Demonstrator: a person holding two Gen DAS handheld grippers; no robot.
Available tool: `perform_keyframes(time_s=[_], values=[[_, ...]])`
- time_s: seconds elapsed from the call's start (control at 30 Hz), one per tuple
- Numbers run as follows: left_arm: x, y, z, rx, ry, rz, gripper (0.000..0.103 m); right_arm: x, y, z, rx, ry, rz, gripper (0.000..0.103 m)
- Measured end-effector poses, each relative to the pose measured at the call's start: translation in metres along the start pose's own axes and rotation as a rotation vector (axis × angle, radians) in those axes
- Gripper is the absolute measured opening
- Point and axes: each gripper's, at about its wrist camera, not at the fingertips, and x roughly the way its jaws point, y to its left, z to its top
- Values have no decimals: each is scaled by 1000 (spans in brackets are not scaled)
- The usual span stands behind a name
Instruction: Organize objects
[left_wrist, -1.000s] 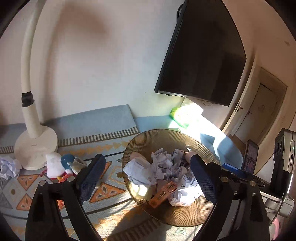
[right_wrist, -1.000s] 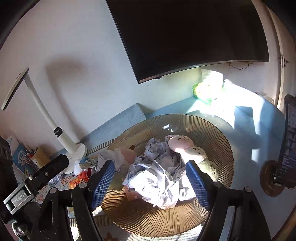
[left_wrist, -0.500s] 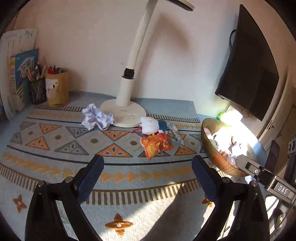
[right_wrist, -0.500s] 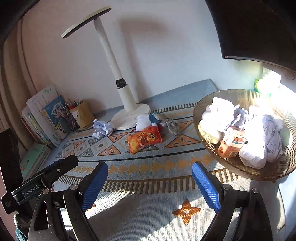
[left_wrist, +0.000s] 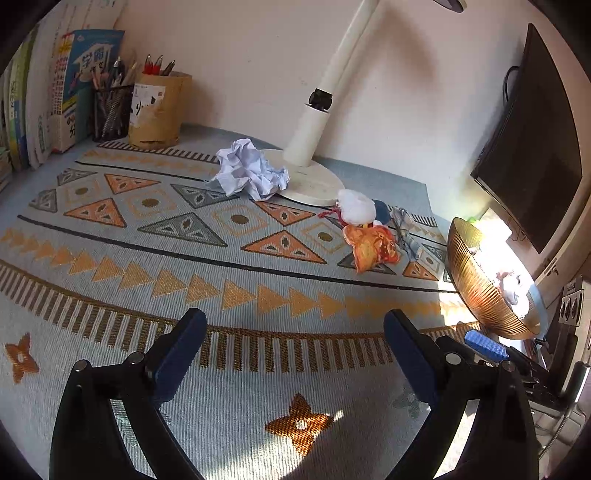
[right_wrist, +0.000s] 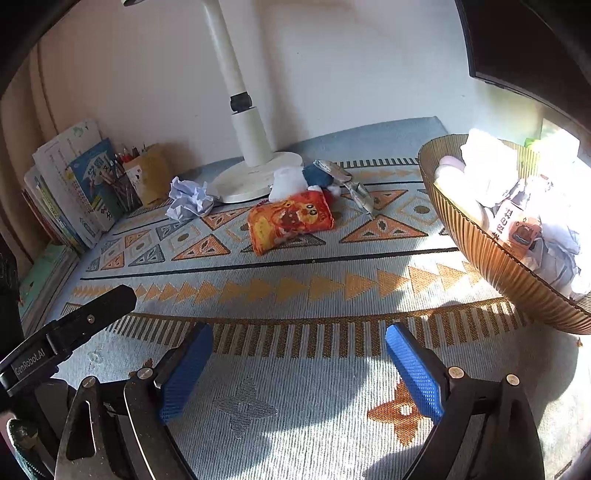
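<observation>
Snack packet (right_wrist: 290, 220) lies flat, long axis prob. left-right; both grippers' fingers (right_wrist: 413, 373) spread, right's opening, nothing between.

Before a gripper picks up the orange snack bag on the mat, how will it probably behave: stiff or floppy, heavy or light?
The orange snack bag looks puffy and creased, so it will probably give under the pads and feel light. Its glossy film may be slippery. It lies flat on the patterned mat, so a push would likely slide it, not roll it.

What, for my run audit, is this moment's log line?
left gripper: open, empty; right gripper: opening, empty; crumpled paper, snack bag: on mat
</observation>
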Motion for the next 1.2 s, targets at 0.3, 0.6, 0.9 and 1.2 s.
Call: perform_keyframes(time_s=[0.3, 0.6, 0.9, 1.2], values=[[4, 8, 1, -49, 28, -34, 101, 2, -4, 0, 20, 13, 1, 99], [7, 11, -1, -68, 39, -54, 102, 3, -4, -1, 18, 22, 4, 99], [10, 18, -1, -113, 59, -85, 102, 3, -3, -1, 21, 21, 4, 100], [10, 21, -1, -129, 66, -95, 102, 3, -3, -1, 22, 22, 5, 100]])
